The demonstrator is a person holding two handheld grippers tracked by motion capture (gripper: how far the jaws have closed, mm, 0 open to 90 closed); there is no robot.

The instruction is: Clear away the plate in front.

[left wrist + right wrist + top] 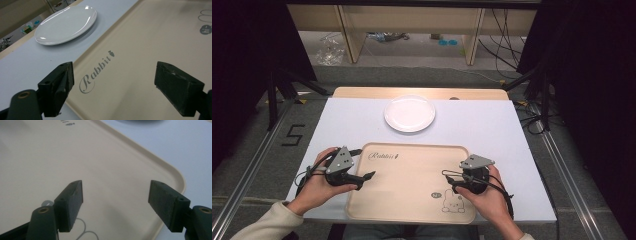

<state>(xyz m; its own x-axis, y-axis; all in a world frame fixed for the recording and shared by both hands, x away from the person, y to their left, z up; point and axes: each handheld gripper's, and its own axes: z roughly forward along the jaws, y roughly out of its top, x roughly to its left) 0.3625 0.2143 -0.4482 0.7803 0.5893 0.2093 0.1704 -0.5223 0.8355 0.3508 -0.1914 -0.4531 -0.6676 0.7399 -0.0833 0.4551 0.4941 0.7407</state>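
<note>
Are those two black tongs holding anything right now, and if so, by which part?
Nothing is held. The left tongs and the right tongs both stand open, with only bare tray showing between their jaws. The white plate sits untouched beyond the tray.

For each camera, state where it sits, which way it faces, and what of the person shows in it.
High view: above the person's side, looking forward and down on the tray and plate; both forearms, left gripper, right gripper.
Left gripper view: rides the left gripper, facing tray and plate; its open jaws.
Right gripper view: rides the right gripper, facing the tray's corner; open jaws.
Shared: the tray.
</note>
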